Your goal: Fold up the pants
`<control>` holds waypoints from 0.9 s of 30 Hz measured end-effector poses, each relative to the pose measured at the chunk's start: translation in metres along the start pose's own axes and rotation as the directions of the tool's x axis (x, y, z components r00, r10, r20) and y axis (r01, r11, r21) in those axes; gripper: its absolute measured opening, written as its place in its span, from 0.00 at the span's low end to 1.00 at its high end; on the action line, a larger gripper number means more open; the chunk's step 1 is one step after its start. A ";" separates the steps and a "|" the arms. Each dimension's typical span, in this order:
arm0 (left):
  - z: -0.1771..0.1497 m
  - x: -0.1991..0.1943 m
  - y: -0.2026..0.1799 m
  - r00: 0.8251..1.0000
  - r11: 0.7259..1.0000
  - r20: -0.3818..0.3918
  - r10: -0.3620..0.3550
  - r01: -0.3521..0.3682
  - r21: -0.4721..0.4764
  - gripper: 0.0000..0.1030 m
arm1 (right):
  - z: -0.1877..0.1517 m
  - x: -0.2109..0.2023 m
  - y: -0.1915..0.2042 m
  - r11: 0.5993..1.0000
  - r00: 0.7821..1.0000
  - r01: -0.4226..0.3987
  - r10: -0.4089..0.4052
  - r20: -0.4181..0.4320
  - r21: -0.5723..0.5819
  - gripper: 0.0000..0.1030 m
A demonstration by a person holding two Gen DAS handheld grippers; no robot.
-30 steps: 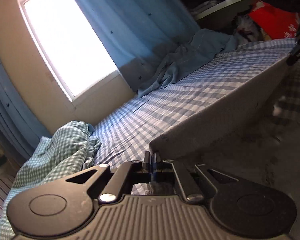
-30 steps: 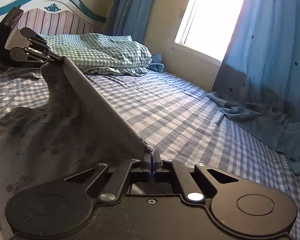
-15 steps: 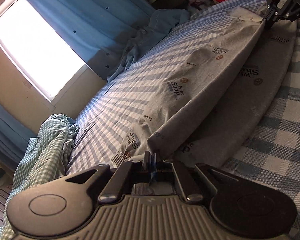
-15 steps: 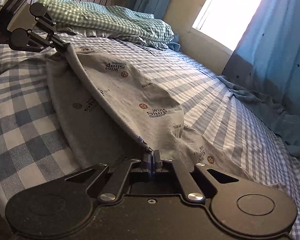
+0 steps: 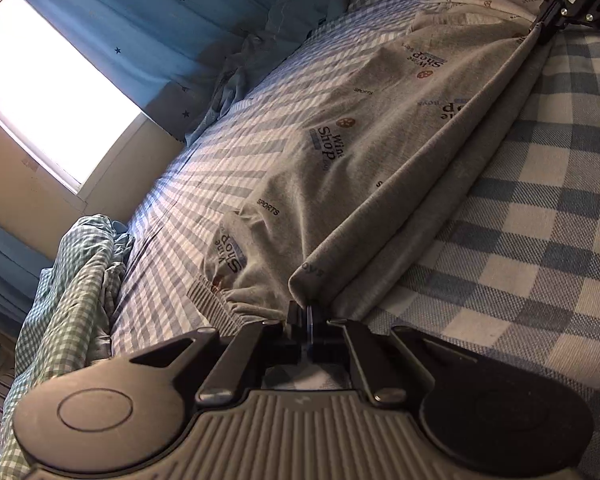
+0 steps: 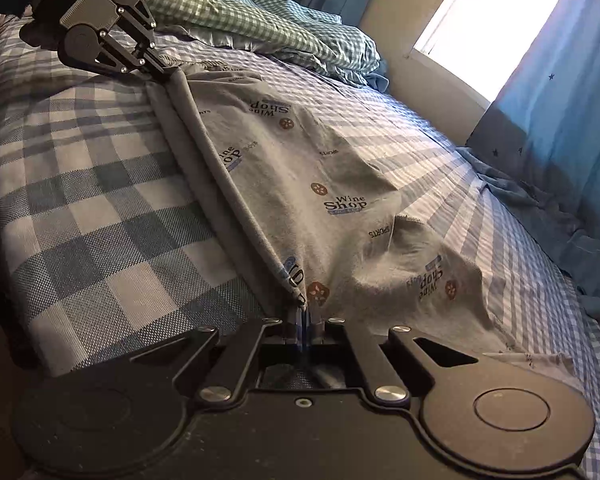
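Grey printed pants (image 5: 340, 148) lie spread on the checked bed sheet (image 5: 540, 240), also seen in the right wrist view (image 6: 320, 168). My left gripper (image 5: 306, 314) is shut on one end of a taut folded edge of the pants. My right gripper (image 6: 302, 314) is shut on the other end of that edge. Each gripper shows in the other's view: the right gripper (image 5: 548, 26) at top right, the left gripper (image 6: 162, 70) at top left. The edge is low, close to the sheet.
A green checked pillow (image 6: 240, 12) lies at the head of the bed. A blue cloth (image 6: 560, 216) is heaped against the curtain by the window (image 5: 40, 92). The bed's near edge runs beside my right gripper.
Both grippers have lowered the held edge toward the bed. The pants have gone from hanging lifted to draped flat over the sheet.
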State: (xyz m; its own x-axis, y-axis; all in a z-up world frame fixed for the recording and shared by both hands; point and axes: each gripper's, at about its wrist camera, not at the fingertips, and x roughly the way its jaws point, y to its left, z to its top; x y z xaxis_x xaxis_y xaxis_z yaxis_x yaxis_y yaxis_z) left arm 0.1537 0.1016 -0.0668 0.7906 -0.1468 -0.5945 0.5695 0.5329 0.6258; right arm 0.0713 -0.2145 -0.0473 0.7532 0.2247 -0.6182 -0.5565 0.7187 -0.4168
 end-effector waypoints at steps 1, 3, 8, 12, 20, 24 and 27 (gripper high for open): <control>-0.001 0.000 0.000 1.000 1.000 -0.010 0.000 0.000 -0.008 0.02 | -0.001 0.000 0.001 1.000 1.000 0.002 -0.002 0.004 0.007 0.00; -0.001 -0.001 0.002 1.000 0.999 -0.023 -0.007 0.006 -0.051 0.05 | -0.004 -0.002 0.004 1.000 1.000 0.007 -0.007 0.011 0.011 0.00; 0.015 -0.029 0.017 0.999 0.941 -0.032 -0.019 0.007 -0.338 0.86 | -0.013 -0.018 -0.005 0.994 0.997 0.043 -0.048 0.052 0.097 0.29; 0.048 -0.055 0.012 0.998 0.862 0.054 -0.020 0.044 -0.505 0.99 | -0.030 -0.049 -0.032 0.960 0.982 0.117 -0.151 0.118 0.253 0.88; 0.175 -0.030 -0.045 0.919 0.740 0.343 -0.196 0.368 -0.564 0.99 | -0.086 -0.076 -0.175 0.794 0.976 0.143 -0.213 0.051 0.590 0.99; 0.240 0.008 -0.083 0.859 0.760 0.416 -0.298 0.477 -0.441 0.99 | -0.117 -0.066 -0.248 0.678 0.983 0.129 -0.183 -0.003 0.723 0.99; 0.272 0.043 -0.101 0.844 0.732 0.387 -0.371 0.523 -0.437 0.99 | -0.130 -0.045 -0.296 0.591 0.989 0.108 -0.144 -0.027 0.799 0.99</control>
State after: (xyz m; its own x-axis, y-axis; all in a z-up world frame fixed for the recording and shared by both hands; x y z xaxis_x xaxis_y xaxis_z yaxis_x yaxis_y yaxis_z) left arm 0.1914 -0.1853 -0.0177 0.5427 -0.6445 -0.5386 0.7316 0.6777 -0.0738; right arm 0.1567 -0.5227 0.0173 0.8156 0.1009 -0.5698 0.0327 0.9751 0.2195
